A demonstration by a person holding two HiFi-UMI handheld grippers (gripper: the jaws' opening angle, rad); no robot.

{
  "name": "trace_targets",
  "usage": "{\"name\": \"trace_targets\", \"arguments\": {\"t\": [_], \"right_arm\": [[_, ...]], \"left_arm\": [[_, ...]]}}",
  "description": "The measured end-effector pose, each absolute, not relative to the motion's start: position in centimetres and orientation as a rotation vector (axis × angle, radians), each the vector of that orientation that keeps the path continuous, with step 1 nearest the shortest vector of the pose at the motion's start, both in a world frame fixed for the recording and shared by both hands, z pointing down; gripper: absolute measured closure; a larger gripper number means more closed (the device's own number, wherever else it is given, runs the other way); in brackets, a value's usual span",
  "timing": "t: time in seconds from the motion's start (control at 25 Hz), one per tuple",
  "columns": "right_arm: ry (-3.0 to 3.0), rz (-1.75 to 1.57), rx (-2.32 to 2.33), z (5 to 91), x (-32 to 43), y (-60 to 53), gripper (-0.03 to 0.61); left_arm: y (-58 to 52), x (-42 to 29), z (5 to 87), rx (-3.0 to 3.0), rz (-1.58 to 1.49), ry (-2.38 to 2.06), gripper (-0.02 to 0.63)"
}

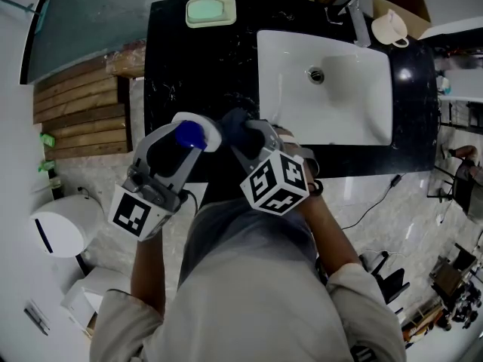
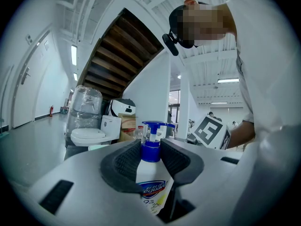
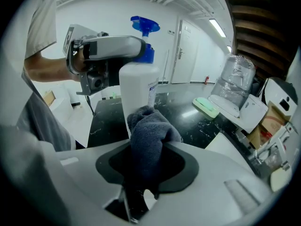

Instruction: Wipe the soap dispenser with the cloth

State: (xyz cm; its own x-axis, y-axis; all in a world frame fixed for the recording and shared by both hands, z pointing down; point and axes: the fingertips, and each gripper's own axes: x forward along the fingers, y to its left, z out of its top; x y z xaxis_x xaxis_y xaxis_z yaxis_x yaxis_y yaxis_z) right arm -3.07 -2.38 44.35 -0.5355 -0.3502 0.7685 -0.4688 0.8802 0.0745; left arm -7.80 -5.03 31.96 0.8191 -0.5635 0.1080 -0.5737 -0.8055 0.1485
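Left gripper (image 2: 151,150) clamped on the neck of the dispenser (image 3: 136,86), held above the counter (image 1: 181,66), at 8 o'clock of the sink (image 1: 355,96). Long axis vertical, pump at 12 o'clock. Right gripper (image 3: 146,161) clamped on the cloth (image 3: 149,135), which touches the dispenser's lower body.

Black marble counter (image 1: 198,60), white basin (image 1: 281,60); wooden staircase (image 2: 123,51) overhead, toilet (image 2: 89,136), ceiling strip light (image 3: 217,27), pale floor.
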Motion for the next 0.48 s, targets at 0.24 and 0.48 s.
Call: {"name": "trace_targets", "arguments": {"t": [0.24,0.48], "right_arm": [[-2.173,0.187,0.577,44.9,-3.1,-2.4,0.460],[-2.155,0.191,0.566,45.5,-3.3,-2.3,0.460]], "left_arm": [[-5.0,-7.8,31.9,2.828,0.086,-0.891,0.488],[-5.0,-7.8,32.0,2.829,0.093,-0.890,0.488]]}}
